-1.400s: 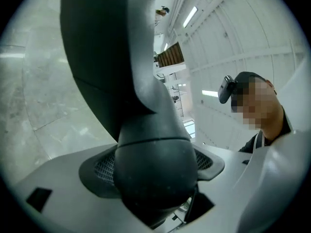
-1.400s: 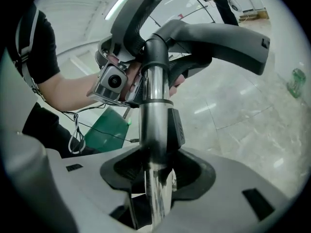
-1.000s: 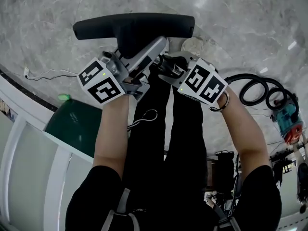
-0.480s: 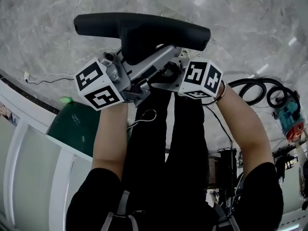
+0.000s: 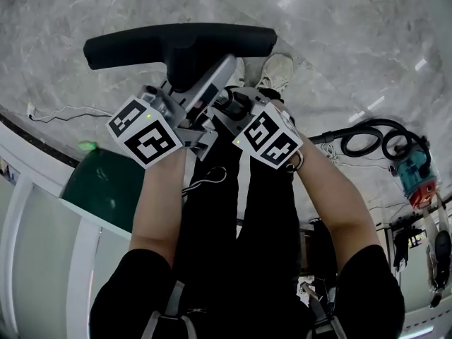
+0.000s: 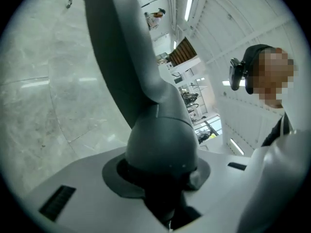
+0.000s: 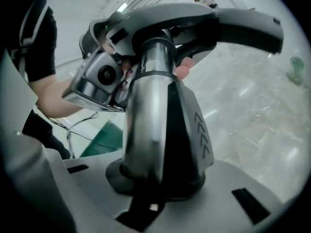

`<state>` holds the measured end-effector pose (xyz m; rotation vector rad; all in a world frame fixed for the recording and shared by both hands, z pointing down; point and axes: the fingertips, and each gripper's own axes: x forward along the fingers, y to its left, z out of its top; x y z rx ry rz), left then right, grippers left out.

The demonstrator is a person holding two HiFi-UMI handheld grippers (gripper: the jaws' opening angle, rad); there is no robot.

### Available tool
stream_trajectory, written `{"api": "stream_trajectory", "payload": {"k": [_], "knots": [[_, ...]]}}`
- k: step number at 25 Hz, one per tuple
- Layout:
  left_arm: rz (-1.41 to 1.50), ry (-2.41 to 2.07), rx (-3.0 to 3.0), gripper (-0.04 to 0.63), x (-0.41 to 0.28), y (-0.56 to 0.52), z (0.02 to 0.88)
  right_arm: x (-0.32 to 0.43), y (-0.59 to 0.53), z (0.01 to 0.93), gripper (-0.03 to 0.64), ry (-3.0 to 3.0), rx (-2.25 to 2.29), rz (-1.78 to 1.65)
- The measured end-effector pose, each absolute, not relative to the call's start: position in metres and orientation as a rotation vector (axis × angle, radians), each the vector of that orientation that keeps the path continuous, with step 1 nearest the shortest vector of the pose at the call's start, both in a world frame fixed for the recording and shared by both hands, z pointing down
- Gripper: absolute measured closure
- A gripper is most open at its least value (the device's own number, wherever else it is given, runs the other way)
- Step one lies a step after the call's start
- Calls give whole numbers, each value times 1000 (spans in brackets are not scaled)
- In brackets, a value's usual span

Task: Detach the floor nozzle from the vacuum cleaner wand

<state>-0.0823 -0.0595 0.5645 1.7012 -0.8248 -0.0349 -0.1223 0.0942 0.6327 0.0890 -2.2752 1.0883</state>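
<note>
The dark floor nozzle [image 5: 176, 41] lies crosswise on the marble floor, and the silver wand [image 5: 212, 80] runs from it back toward me. My left gripper [image 5: 189, 108] is on the nozzle's grey neck [image 6: 160, 144]; its jaws are closing and the neck fills the gap between them. My right gripper [image 5: 227, 104] sits just behind it, jaws closing round the wand [image 7: 150, 130] at its black collar with arrow marks. The right gripper view also shows the nozzle [image 7: 233, 23] above and the left gripper [image 7: 104, 76] beside the tube.
A teal and red vacuum body [image 5: 417, 171] with a coiled black hose [image 5: 374, 136] stands at the right. A dark green panel [image 5: 106, 182] and white wall panelling [image 5: 35, 246] are at the left. A thin white cable [image 5: 63, 111] lies on the floor. My shoe [image 5: 277, 69] is beside the nozzle.
The right gripper has swung left and in against the wand, close beside the left one. The nozzle and wand have shifted left in the head view.
</note>
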Motion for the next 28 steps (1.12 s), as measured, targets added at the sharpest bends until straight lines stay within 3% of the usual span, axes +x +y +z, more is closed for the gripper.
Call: {"api": "stream_trajectory", "payload": {"k": [6,9,15,22,28], "knots": [[-145,-541,1837,465,-57,-53,528,-106,123,565,523,-2288,-740,1554],[-308,-461,1812,516,-54,-61,513,-96,123,516,522,-2134,-1161,1922],[-260,-638,1740,525,-61,-67,529,-107,121,546,523,-2229,-752,1721],[-76,-884,1823,528,-58,-85,544,-100,69,626,525,-2265,316,1025],[-102,-734,1916,528,-41,-80,523,-100,95,587,528,-2406,-290,1350]]}}
